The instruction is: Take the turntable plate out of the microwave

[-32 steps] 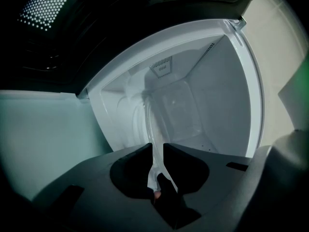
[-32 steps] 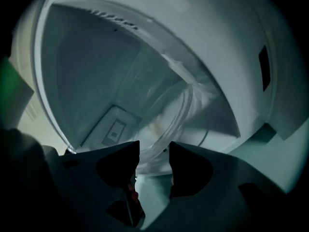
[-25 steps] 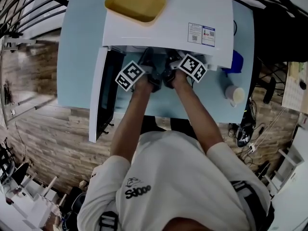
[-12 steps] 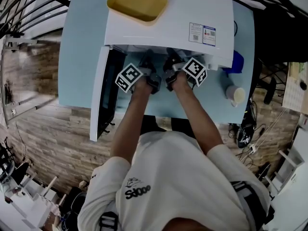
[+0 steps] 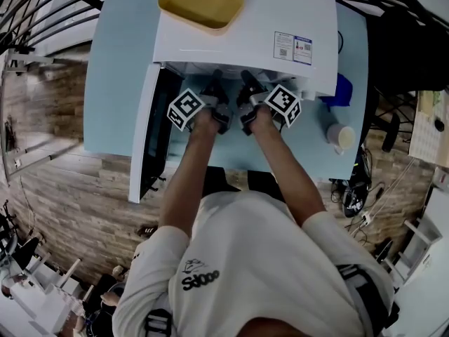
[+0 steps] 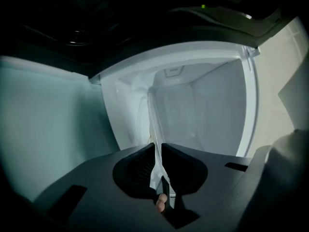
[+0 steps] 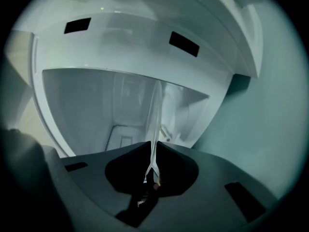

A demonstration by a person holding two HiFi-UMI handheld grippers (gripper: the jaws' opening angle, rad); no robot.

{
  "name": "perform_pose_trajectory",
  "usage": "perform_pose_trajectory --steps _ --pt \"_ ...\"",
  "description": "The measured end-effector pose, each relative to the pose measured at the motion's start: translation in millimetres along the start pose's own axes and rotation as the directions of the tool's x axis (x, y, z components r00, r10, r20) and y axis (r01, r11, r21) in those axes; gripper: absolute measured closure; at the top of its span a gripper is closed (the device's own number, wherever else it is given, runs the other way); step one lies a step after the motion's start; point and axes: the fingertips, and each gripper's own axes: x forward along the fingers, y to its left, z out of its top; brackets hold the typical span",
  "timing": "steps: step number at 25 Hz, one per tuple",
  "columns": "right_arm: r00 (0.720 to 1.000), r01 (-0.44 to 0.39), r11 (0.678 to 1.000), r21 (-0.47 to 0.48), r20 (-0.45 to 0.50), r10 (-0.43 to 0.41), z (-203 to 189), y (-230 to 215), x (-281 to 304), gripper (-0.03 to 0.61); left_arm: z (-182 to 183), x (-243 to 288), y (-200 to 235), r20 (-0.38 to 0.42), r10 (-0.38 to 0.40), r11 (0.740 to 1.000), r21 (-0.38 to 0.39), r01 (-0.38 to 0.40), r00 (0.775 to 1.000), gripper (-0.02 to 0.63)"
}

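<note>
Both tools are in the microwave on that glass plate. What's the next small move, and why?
Probably a small level lift with both tools, once the left grip firms. The rim of the turntable plate is between the closing jaws of the left tool, the right tool is clamped on it, and it is inside the open microwave.

shirt (image 5: 259, 258): white, short-sleeved | chest print (image 5: 201, 278): black lettering, emblem | straps (image 5: 363, 286): black | forearms (image 5: 186, 174): bare
</note>
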Motion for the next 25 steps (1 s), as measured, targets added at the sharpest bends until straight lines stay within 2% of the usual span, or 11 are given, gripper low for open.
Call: perform_pose_trajectory --steps 4,8,13,17,20,23,25 --pt "1.0 -0.001 1.0 0.015 -0.01 0.001 -12 -6 -13 0.548 -8 -16 5 0.013 0.001 1.0 -0.02 -0.001 1.0 0.56" --pt "1.0 0.002 1.0 0.016 -0.024 -0.001 -23 -7 -27 0.548 -16 -32 5 0.018 0.01 1.0 -0.009 -0.01 1.0 0.558" --pt "0.999 -0.006 1.0 0.027 -0.041 0.007 -29 -1 -35 0.549 -17 -42 2 0.056 -0.029 0.999 -0.029 0.031 0.998 0.557" --pt "0.998 -0.008 0.999 0.032 -0.057 0.009 -40 2 -46 0.549 -10 -41 6 0.09 -0.032 0.999 -0.027 0.034 0.995 0.517" --pt "0.998 0.011 0.999 0.043 -0.067 -0.008 -46 -5 -58 0.552 -5 -35 10 0.11 -0.039 0.997 -0.057 0.045 0.993 0.487" --pt "0.996 0.033 0.999 0.005 -0.086 -0.032 -50 -11 -67 0.554 1 -32 20 0.149 -0.053 0.989 -0.127 0.072 0.987 0.469" --pt "0.994 0.034 0.999 -0.018 -0.103 -0.036 -52 -11 -70 0.554 3 -29 22 0.162 -0.069 0.986 -0.142 0.092 0.984 0.468"
